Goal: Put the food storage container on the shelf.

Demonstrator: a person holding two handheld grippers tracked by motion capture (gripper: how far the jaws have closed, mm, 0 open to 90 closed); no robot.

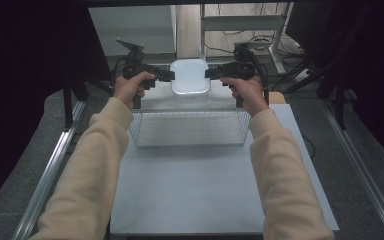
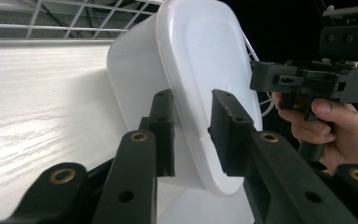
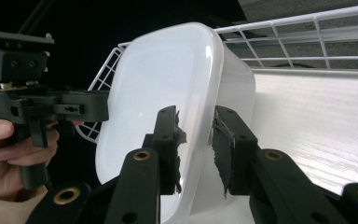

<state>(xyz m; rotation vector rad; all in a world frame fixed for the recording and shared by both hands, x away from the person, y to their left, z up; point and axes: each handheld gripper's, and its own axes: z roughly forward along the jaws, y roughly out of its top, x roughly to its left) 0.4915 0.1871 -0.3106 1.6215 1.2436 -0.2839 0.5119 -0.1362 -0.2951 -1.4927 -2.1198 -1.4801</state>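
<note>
A white plastic container with a lid stands at the table's far side, just beyond a wire basket. My left gripper comes at it from the left and straddles its rim. The pads sit close on either side of the rim with a slight gap, so it is open. My right gripper straddles the opposite rim in the same way, open, and its pads look worn and ragged. Each gripper view also shows the other hand's gripper across the lid.
The white wire basket stands between the person and the container, with nothing in it. The pale table top stretches in front. Metal rails run along both sides, and desk legs and cables lie beyond the far edge.
</note>
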